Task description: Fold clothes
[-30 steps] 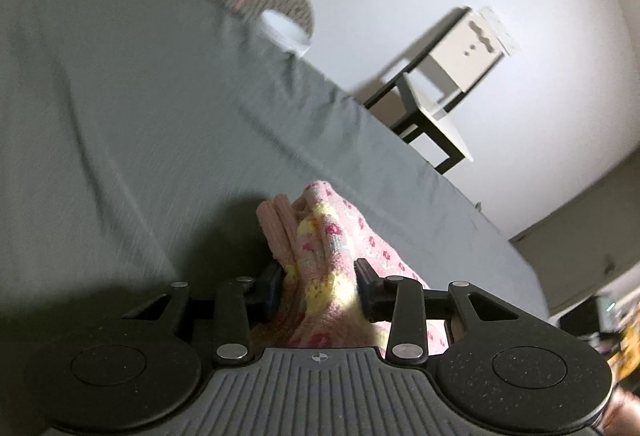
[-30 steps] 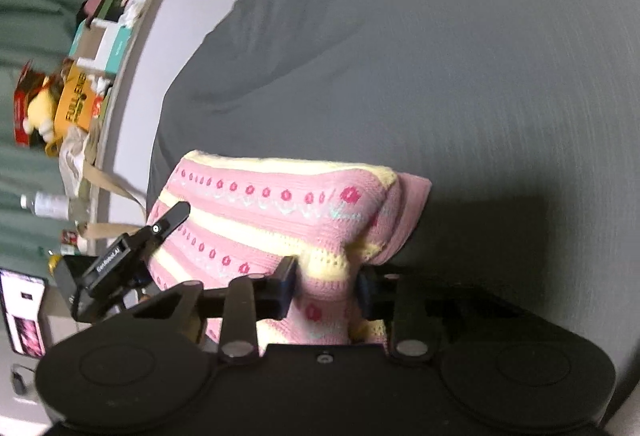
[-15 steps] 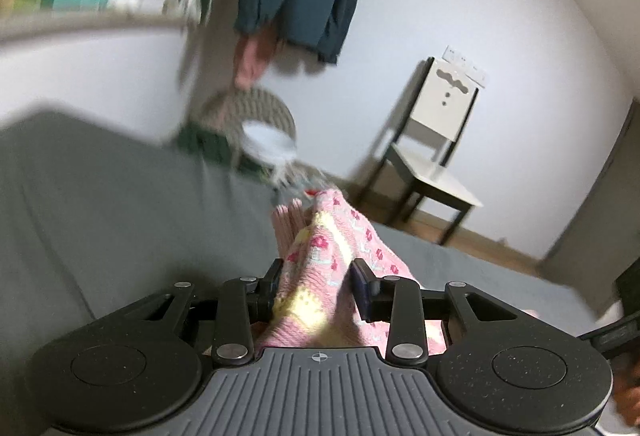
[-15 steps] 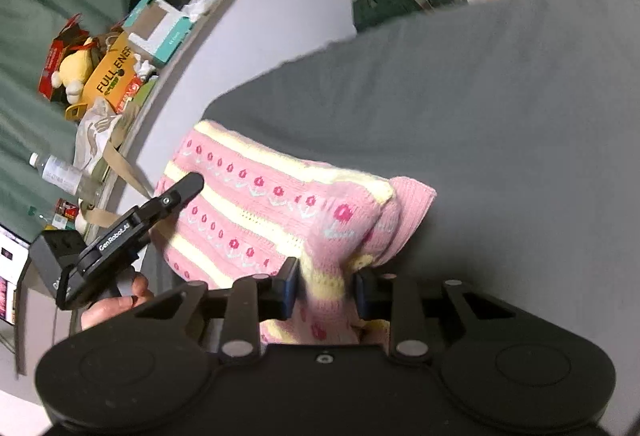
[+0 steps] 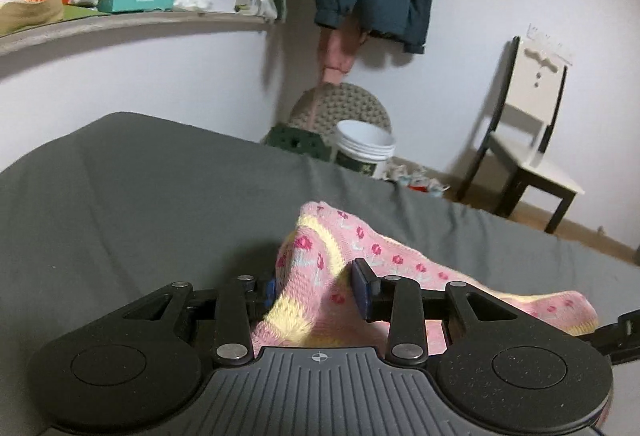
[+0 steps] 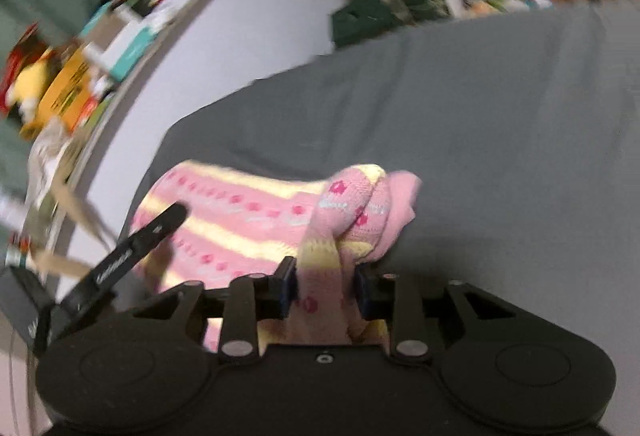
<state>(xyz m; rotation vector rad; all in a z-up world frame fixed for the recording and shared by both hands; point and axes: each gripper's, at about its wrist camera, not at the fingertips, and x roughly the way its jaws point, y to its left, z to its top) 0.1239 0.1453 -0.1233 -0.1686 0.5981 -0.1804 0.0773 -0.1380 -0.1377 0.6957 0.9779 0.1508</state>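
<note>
Left gripper and right gripper, jaws clamped on pink knit garment, held above grey bed.

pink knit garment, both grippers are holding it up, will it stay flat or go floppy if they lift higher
The pink knit garment is probably floppy: it sags between the left gripper and the right gripper. It bunches at each grip, so it is likely soft and thick. The fuzzy knit seems unlikely to slip.
</note>
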